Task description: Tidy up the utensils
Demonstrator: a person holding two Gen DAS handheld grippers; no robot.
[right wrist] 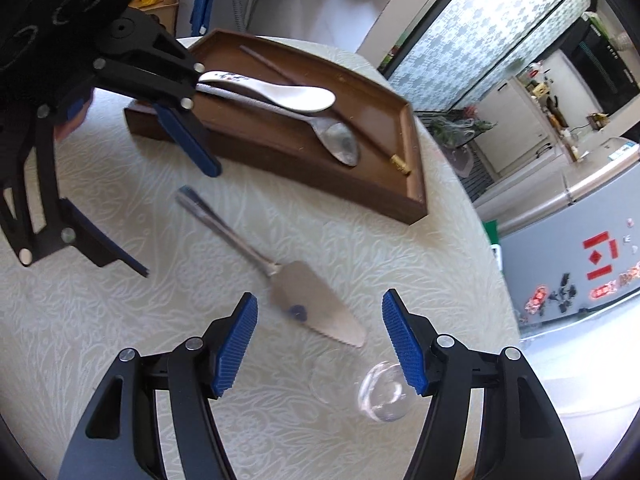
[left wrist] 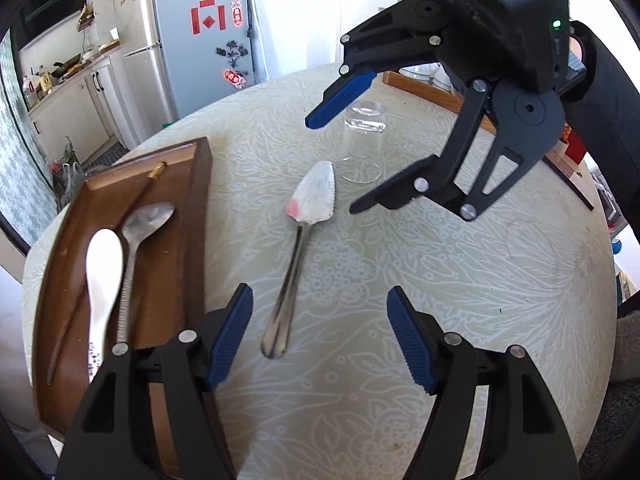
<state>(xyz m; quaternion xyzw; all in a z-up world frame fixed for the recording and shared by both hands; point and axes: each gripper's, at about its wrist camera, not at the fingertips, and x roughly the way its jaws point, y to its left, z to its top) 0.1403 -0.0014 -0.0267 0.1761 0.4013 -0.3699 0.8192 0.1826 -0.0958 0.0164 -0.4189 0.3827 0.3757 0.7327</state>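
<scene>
Both jaws wide, holding nothing. Cake server (left wrist: 298,240) flat on table (left wrist: 440,280); could skid under pinch or knock glass (left wrist: 362,148) beside blade.

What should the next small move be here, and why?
Probably lower the left tool onto the handle of the cake server and close. The server lies loose on the table beside the wooden tray, which already holds two spoons; both tools are open and empty, and the handle lies nearest the left one.
</scene>
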